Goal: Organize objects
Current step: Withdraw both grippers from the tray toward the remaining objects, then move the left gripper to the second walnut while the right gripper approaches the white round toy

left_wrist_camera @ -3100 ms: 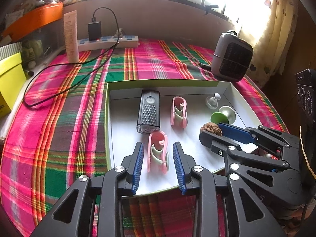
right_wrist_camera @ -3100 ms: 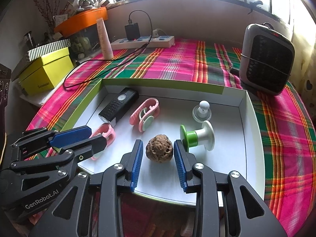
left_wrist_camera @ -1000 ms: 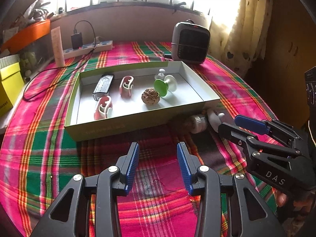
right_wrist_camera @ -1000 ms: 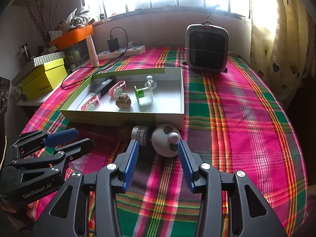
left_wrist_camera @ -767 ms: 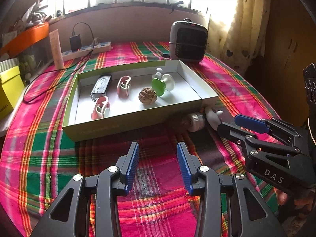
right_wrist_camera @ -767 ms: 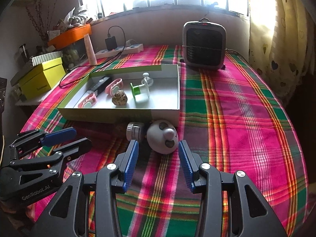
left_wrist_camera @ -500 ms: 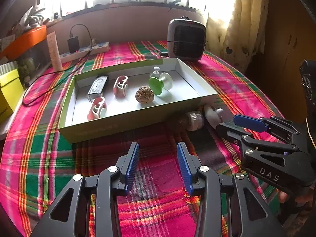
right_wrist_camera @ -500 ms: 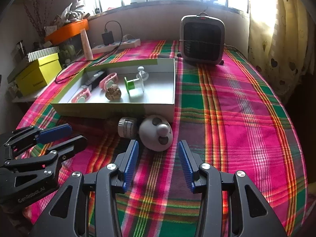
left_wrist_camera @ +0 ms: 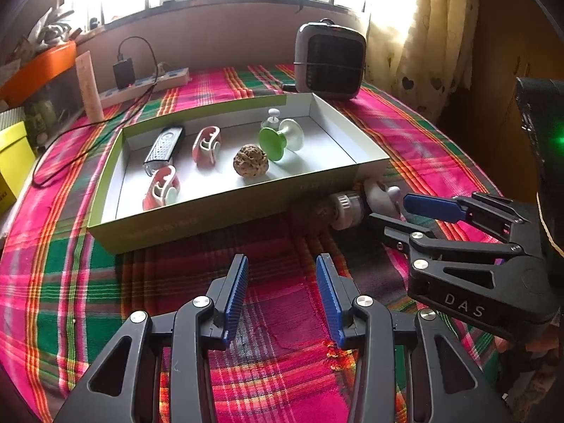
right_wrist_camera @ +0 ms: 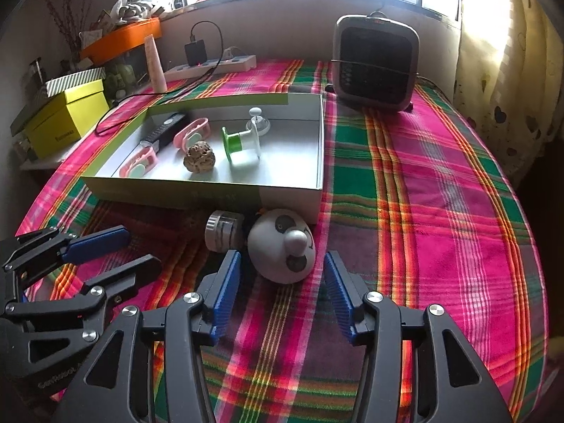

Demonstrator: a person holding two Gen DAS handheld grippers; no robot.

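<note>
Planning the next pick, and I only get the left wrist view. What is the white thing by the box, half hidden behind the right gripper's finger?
Observer: A white rounded toy with a panda face, dark eye patches and a protruding nose, lying on the plaid tablecloth.
Operator: Is the right gripper gripping it?
Observer: No. The right gripper has its jaws opening. The toy's near end sits between the blue pads, with a gap on each side.
Operator: Is the silver cylinder attached to it?
Observer: A dark piece shows between the silver ribbed cylinder and the toy. I cannot tell whether they are joined.

We see a home: a plaid tablecloth, heart-print curtains, a small heater and a power strip under the window.
</note>
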